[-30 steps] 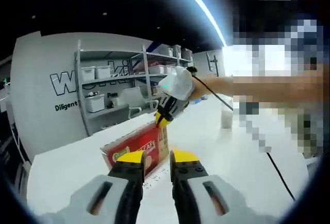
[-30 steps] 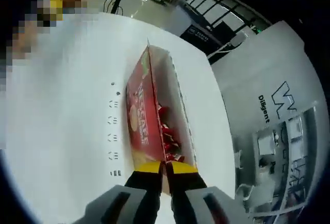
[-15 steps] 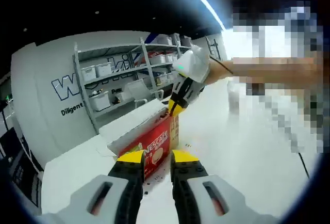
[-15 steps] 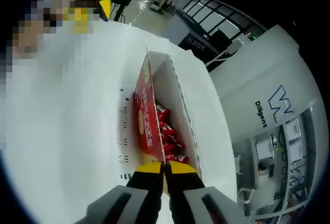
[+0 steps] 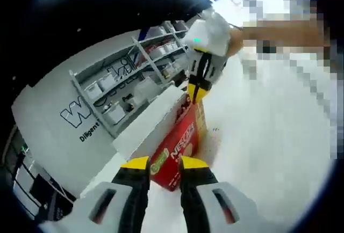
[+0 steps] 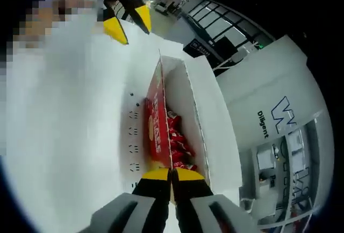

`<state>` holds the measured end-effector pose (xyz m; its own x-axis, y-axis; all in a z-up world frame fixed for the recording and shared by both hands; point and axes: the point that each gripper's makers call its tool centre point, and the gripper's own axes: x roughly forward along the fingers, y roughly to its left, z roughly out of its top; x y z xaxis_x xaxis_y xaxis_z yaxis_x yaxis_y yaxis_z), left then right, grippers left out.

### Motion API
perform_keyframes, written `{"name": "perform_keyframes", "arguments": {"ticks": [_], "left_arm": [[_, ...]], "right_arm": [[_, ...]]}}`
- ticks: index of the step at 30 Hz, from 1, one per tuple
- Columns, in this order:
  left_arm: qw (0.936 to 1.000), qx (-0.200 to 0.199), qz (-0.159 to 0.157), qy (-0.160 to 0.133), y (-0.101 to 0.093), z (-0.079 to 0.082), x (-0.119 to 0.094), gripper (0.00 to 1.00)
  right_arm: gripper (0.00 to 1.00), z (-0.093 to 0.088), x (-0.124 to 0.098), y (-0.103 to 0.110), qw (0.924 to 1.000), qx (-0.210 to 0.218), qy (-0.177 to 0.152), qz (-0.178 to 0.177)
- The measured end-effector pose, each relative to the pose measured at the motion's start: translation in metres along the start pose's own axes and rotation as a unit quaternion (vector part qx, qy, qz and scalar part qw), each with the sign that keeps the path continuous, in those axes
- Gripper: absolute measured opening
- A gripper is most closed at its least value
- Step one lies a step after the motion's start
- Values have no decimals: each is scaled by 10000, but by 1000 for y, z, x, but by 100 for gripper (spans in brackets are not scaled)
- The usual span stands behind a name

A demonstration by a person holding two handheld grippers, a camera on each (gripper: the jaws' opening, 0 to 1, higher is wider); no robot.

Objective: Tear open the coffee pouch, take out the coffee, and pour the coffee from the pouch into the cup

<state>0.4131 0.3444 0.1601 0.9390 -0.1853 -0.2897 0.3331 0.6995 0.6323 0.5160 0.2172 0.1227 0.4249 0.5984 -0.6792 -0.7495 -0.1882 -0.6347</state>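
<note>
The left claw (image 5: 164,164) stands parted just before a red box (image 5: 180,150) on the white tabletop (image 5: 258,152); beyond the box, the right claw (image 5: 196,90) dips into its far end.

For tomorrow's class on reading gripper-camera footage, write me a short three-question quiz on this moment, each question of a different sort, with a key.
1. True or false: the red coffee box stands open on the white table.
2. What lies inside the box? A) red sachets B) a cup C) a spoon
3. Fill in: the right gripper has its jaws closed at the box's near ____.

Key
1. True: its white inner walls show from above in the right gripper view.
2. A: the red sachets lie along the bottom.
3. End: the yellow tips meet there. The left gripper, jaws apart, is empty beside the box.
</note>
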Motion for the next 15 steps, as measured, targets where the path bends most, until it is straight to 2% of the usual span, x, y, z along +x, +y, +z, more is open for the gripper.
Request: {"name": "perform_keyframes", "arguments": {"ticks": [1,5,7,11,15], "left_arm": [[9997,212,10,78,0,-2,4,23],[9986,517,-140,-14,-5,3,13,23],[9971,743,-165,66,-8,3,17,23],[9893,1411,-243,295,-16,-1,27,23],[9817,1810,-341,486,-23,-10,36,21]], "right_arm": [[3,1,-1,2,10000,-22,-4,-26],[3,5,-3,13,9998,-54,-46,-181],[2,6,-4,17,9997,-66,-74,-237],[2,6,-7,25,9993,-78,-129,-351],[3,6,-8,33,9988,-101,-180,-438]]}}
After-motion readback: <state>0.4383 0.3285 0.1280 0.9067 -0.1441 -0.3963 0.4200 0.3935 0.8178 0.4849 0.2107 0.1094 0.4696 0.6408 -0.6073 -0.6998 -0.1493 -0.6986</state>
